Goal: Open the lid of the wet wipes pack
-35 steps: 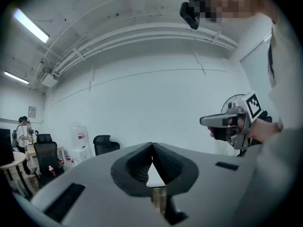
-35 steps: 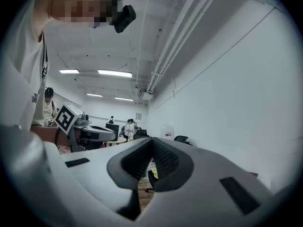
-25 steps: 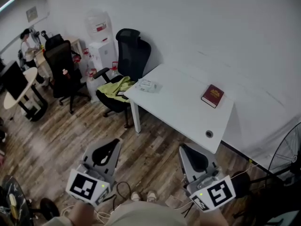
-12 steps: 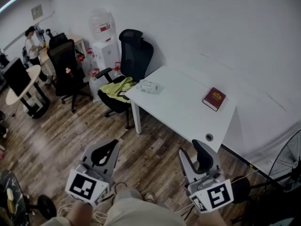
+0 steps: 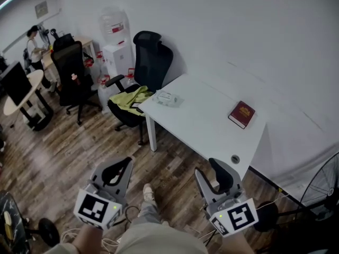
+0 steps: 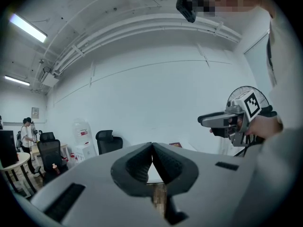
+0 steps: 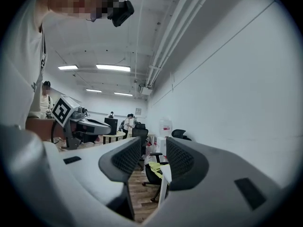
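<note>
The wet wipes pack [image 5: 166, 96], small and pale, lies near the far left corner of the white table [image 5: 206, 128] in the head view. Both grippers hang low over the wooden floor, well short of the table. My left gripper [image 5: 127, 162] is shut, its pads meeting at the tip [image 6: 152, 144] with nothing in them. My right gripper [image 5: 209, 168] is open, and only air shows in the gap between its pads [image 7: 154, 148]. Each gripper shows in the other's view: the right one [image 6: 227, 120] and the left one [image 7: 87, 126].
A dark red book [image 5: 241, 114] lies on the table's right part. A black office chair [image 5: 151, 62] with a yellow-green cloth [image 5: 133, 97] stands against the table's left end. Behind are a water dispenser [image 5: 116, 49], another chair [image 5: 71, 70], a round table [image 5: 18, 99]; a fan [image 5: 323, 176] at right.
The right gripper's jaws have gone from shut to open. Both grippers shifted slightly toward the table, and a foot has come into view between them.
</note>
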### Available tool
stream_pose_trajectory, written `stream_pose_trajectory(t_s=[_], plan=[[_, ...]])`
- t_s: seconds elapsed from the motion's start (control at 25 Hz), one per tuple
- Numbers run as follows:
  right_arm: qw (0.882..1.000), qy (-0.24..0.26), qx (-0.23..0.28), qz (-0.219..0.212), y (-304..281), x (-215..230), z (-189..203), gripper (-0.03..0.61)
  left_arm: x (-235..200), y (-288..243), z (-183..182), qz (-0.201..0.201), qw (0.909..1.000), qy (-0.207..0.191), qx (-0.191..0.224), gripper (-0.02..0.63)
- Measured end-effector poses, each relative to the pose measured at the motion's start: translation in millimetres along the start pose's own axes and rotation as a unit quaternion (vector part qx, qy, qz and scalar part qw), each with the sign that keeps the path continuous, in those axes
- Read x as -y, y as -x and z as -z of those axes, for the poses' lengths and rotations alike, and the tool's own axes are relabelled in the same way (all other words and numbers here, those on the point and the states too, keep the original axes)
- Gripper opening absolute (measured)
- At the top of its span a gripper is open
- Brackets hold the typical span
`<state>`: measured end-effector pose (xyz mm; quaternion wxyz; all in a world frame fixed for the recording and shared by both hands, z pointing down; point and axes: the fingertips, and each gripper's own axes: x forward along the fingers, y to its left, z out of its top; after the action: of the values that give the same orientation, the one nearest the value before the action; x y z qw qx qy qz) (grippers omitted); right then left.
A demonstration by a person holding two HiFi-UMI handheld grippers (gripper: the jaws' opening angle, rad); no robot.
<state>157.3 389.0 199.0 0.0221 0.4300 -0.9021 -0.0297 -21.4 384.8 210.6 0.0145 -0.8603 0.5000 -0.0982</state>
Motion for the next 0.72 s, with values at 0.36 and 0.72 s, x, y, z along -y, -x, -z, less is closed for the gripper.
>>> stream_pose_trajectory(t_s=[0.36, 0.72], plan=[[1.0, 0.007, -0.026, -0.008, -93, 26, 19, 0.17, -67, -60, 11, 0.001, 0.9999, 0.009, -0.007, 0.021], [0.999, 0.005, -0.053, 0.003, -215, 63, 26, 0.17, -165, -144, 16, 0.024, 0.9994, 0.017, -0.017, 0.021]])
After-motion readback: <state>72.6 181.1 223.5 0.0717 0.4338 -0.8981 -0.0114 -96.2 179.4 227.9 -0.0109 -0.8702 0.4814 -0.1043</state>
